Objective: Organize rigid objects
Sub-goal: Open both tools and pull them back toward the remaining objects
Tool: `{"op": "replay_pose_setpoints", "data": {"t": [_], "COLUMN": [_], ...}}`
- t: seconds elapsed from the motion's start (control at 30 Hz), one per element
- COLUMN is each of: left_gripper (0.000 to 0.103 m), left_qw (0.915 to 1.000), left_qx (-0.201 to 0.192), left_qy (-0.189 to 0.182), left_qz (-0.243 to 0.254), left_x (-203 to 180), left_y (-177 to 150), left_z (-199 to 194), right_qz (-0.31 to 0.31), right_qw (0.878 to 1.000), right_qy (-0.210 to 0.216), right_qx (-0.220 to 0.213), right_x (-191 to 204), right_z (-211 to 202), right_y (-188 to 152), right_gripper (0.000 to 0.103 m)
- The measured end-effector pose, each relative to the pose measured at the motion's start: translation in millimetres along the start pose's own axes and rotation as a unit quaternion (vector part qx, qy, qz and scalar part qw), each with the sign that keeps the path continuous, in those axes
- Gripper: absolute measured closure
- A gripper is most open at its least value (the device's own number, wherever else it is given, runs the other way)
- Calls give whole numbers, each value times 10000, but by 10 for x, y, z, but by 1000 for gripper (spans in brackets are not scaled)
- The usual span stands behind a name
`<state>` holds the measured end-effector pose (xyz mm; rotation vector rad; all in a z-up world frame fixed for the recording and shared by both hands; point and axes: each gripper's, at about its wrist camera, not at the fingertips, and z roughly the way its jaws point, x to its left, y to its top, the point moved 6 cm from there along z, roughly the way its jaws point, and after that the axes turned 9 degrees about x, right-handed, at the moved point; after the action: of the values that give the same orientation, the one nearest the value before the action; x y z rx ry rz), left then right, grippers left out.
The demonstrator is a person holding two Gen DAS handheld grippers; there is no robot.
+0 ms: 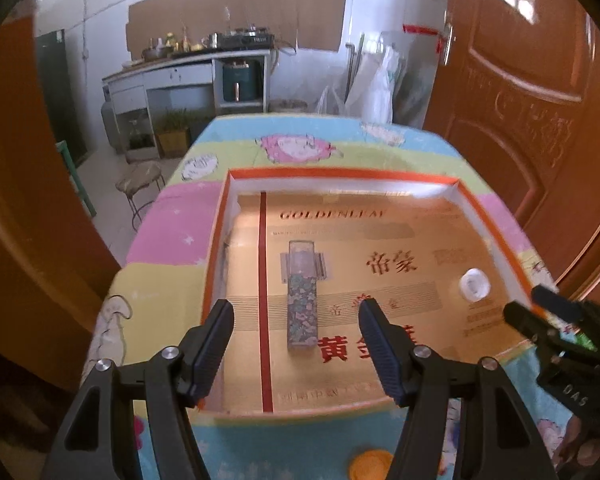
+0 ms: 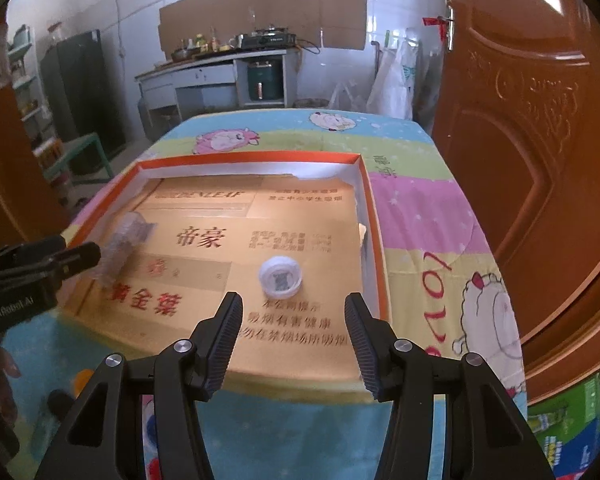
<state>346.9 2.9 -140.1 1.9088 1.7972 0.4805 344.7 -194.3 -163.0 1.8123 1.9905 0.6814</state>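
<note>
A shallow orange-rimmed box [image 1: 340,174] [image 2: 370,208] lined with gold printed card lies on the table. Inside it lies a clear rectangular case with a floral pattern [image 1: 302,296] [image 2: 120,248], and a small white round lid [image 1: 475,285] [image 2: 280,278] sits to its right. My left gripper [image 1: 296,320] hangs open above the box's near edge, the floral case showing between its fingers farther on, untouched. My right gripper [image 2: 294,314] is open just short of the white lid, nothing between its pads. Each gripper shows at the side of the other's view.
The table wears a colourful cartoon cloth [image 1: 300,148] [image 2: 420,208]. An orange round thing [image 1: 370,466] lies on the cloth near the front edge. A brown door [image 1: 520,100] stands close on the right. A stool [image 1: 140,178] and kitchen counter [image 1: 188,64] are beyond the table.
</note>
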Motion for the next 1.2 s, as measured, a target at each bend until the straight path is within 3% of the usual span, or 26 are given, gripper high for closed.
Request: {"op": "replay_pose_setpoints", "data": {"t": [0.4,0.77,1.2], "left_gripper": [39,39,39], "left_qw": [9994,9987,9981], "left_qx": [-279,-478,-609], "left_qy": [-226,-105,-19], "left_qz": [-2,131,130], "left_x": [-3,8,50], "left_y": [-285,-695,-1138], "left_z": [-609,-1054,-1301], "right_qz": [-131,-187,-390], "right_qw": [9997,9994,9989], "right_qy": [102,189,194], "right_qx": [-188,-206,-181], "right_x": [201,420,675], "right_z": [-501,-864,-1140], "right_y": [-348,-757,-1207], "right_gripper": [43,43,43]}}
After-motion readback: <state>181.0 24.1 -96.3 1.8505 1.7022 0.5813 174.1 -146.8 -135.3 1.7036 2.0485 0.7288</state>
